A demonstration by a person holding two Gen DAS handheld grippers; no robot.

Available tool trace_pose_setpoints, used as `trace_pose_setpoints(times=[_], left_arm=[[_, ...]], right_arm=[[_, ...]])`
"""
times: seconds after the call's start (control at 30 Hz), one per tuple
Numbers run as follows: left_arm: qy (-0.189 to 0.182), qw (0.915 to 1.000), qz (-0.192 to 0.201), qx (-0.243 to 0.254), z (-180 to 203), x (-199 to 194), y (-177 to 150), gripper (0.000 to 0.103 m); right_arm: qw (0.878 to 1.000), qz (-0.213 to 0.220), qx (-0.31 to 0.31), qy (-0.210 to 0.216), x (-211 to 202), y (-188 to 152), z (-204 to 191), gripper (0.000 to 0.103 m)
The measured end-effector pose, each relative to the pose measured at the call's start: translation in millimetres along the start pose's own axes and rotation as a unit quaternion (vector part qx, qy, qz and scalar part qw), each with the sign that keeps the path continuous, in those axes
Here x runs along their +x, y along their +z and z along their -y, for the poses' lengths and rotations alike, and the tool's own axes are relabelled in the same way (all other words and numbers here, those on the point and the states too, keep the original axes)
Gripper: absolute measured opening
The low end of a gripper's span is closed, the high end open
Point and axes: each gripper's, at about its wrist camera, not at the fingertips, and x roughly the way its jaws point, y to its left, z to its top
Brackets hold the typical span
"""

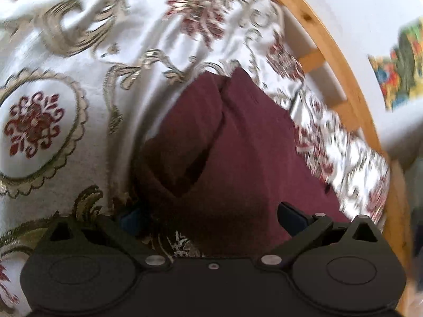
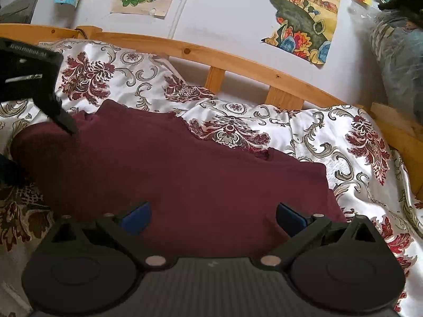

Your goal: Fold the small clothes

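Observation:
A dark maroon garment (image 1: pixel 238 142) lies on a flower-patterned bedspread (image 1: pixel 79 105). In the left wrist view a fold ridge runs up its middle, and the picture is blurred. My left gripper (image 1: pixel 210 219) is open, its blue pads wide apart low over the garment's near end. In the right wrist view the maroon garment (image 2: pixel 171 174) stretches flat from left to right. My right gripper (image 2: pixel 213 218) stands open over its near edge, with cloth showing between the fingers. The left gripper (image 2: pixel 66 124) comes in from the upper left, its tip touching the garment's left end.
A wooden bed rail (image 2: pixel 211 58) runs along the far side, with a white wall and colourful drawings (image 2: pixel 304 26) behind it. A bundle of plastic-wrapped things (image 2: pixel 396 52) sits at the far right. The bedspread (image 2: pixel 343 158) is rumpled around the garment.

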Motion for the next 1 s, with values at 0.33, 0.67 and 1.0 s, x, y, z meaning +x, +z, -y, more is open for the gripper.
trace_pose_setpoints(times=[0.33, 0.67, 1.0], left_arm=[[0.011, 0.9999, 0.008, -0.006, -0.5, -7.0, 0.1, 0.05], [0.034, 0.997, 0.026, 0.064, 18.4, -11.2, -4.9, 0.039], [0.042, 0.9936, 0.034, 0.099, 26.3, -12.8, -7.1, 0.036]], right_arm=[[1.0, 0.001, -0.003, -0.003, -1.0, -0.7, -1.3, 0.103], [1.0, -0.001, 0.001, -0.001, -1.2, -0.7, -0.2, 0.103], [1.0, -0.008, 0.013, 0.011, -5.7, 1.0, 7.5, 0.103]])
